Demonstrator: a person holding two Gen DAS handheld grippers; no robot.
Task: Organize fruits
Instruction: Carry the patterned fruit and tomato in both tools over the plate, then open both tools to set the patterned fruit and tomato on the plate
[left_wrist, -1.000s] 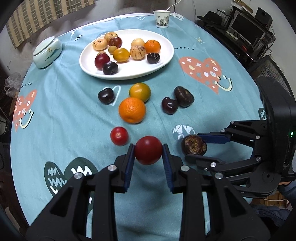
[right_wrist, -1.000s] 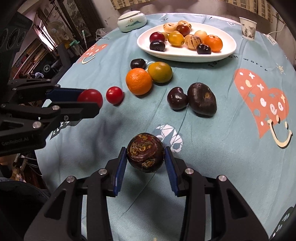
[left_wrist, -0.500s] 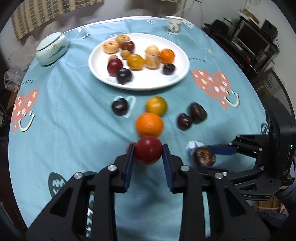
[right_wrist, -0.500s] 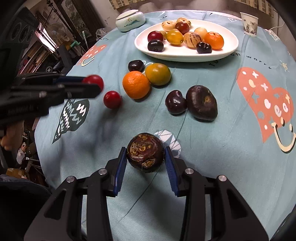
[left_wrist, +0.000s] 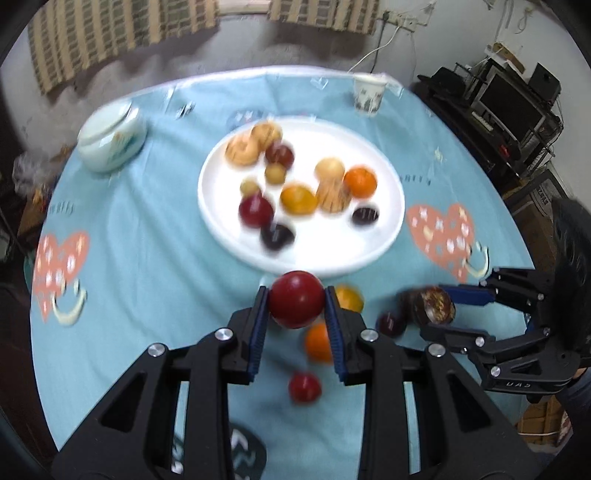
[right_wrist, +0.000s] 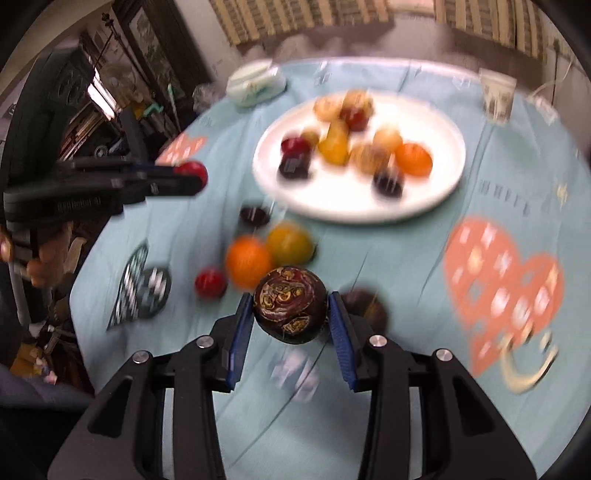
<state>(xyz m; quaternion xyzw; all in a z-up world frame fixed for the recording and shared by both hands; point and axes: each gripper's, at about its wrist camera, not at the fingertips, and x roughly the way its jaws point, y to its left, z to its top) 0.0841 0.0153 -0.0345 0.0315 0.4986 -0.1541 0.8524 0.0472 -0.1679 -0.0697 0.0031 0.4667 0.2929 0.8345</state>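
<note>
My left gripper (left_wrist: 296, 301) is shut on a round red fruit (left_wrist: 295, 299) and holds it in the air just short of the white plate (left_wrist: 384, 243). My right gripper (right_wrist: 290, 306) is shut on a dark brown patterned fruit (right_wrist: 290, 304), also lifted above the cloth. The plate (right_wrist: 436, 192) carries several fruits. Loose on the cloth lie an orange (right_wrist: 247, 262), a yellow-green fruit (right_wrist: 290, 242), a small red fruit (right_wrist: 209, 282) and dark fruits (right_wrist: 253, 216). In the left wrist view the right gripper (left_wrist: 436, 308) shows at the right with its dark fruit (left_wrist: 434, 305).
A pale lidded ceramic jar (left_wrist: 110, 142) stands at the back left and a paper cup (left_wrist: 367, 94) at the back right of the round table with its blue cloth (left_wrist: 140, 266). Dark shelves with electronics (left_wrist: 509, 107) lie beyond the right edge.
Both grippers have risen and moved forward toward the plate, each still holding its fruit. The loose fruits now lie below and behind the fingertips, and the plate looks closer.
</note>
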